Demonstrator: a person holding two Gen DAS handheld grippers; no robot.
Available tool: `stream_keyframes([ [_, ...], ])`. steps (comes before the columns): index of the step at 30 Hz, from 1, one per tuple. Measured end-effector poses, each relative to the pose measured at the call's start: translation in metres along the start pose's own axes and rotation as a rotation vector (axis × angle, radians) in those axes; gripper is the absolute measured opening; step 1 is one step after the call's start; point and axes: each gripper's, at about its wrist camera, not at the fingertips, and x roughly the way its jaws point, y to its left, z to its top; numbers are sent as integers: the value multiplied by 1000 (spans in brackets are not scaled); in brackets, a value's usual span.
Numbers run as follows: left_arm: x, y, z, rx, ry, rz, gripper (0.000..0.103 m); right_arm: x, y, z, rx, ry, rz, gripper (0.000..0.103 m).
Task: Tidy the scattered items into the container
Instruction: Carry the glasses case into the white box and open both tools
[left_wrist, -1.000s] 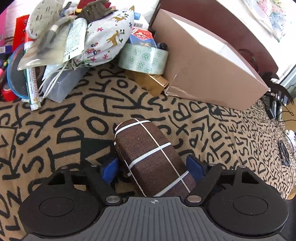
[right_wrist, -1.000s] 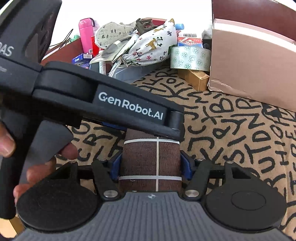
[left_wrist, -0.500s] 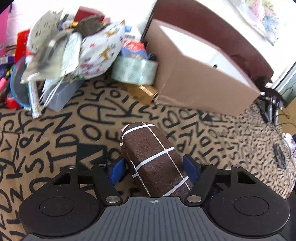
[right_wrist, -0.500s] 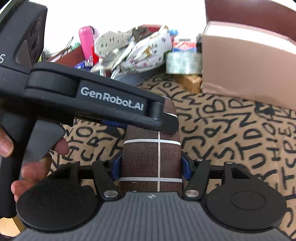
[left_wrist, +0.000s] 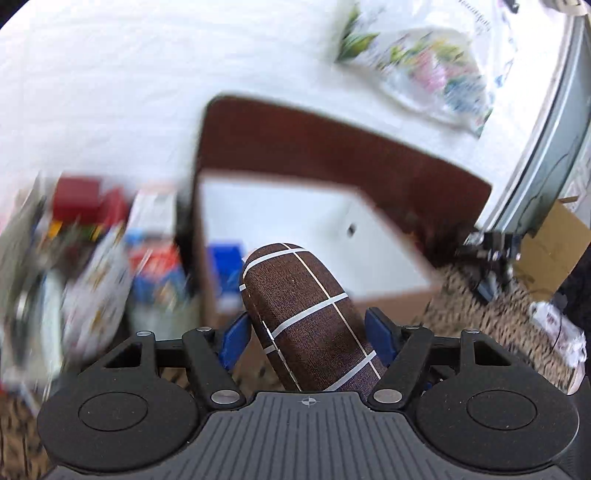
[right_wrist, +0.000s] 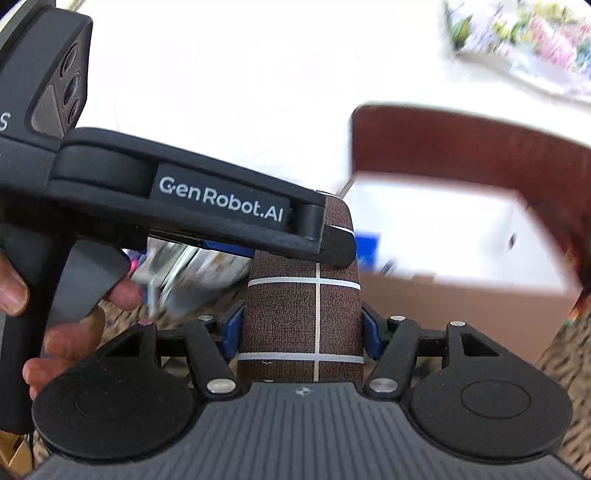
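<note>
A brown case with white grid lines (left_wrist: 310, 314) is held in the air by both grippers. My left gripper (left_wrist: 308, 332) is shut on one end of it. My right gripper (right_wrist: 301, 328) is shut on the other end (right_wrist: 303, 317), and the left gripper's body (right_wrist: 184, 199) crosses over the case in the right wrist view. Ahead is an open cardboard box (left_wrist: 295, 221) with a white inside, also in the right wrist view (right_wrist: 443, 236). Something blue (left_wrist: 225, 254) lies inside it. The case's far tip is level with the box's near rim.
A blurred pile of items (left_wrist: 92, 258) lies left of the box on the letter-patterned cloth (left_wrist: 480, 306). A dark brown headboard (left_wrist: 332, 147) stands behind the box. Cables and a cardboard piece (left_wrist: 554, 251) are at the right.
Both grippers have lifted the brown case off the cloth and tilted upward toward the box opening. The views now look into the box and at the wall; the scene is motion-blurred.
</note>
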Motion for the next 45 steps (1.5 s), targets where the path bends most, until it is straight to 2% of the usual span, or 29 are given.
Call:
stream_keyframes([
  [6,42,-26,64,21,-49,-62,69,13,-51,57,-15,-29,-51,66],
  [9,72,-36,84,30,-64,-81,69,26,-79,76,5,-18,-66,66],
  [12,107,-38,97,8,-46,-111,69,36,-105,83,-2,3,-91,66],
  [20,192,-34,95,-6,37,-111,69,85,-166,71,75,114,-84,66],
  [27,244,-30,86,-4,140,-103,69,120,-194,52,128,211,-85,67],
  [34,269,-30,82,-17,175,-116,70,136,-210,48,147,257,-112,67],
  [35,270,-28,82,-19,178,-110,79,138,-210,48,145,264,-111,67],
  [36,269,-28,81,-18,174,-103,82,140,-208,48,134,268,-111,68],
  [38,263,-32,79,8,169,-62,103,135,-201,49,102,241,-103,78],
  [40,256,-35,78,34,162,-28,103,125,-194,51,75,188,-112,96],
  [42,249,-36,79,23,174,-20,103,114,-188,55,62,140,-126,97],
  [45,234,-34,78,-11,168,-52,103,98,-181,61,90,105,-107,98],
])
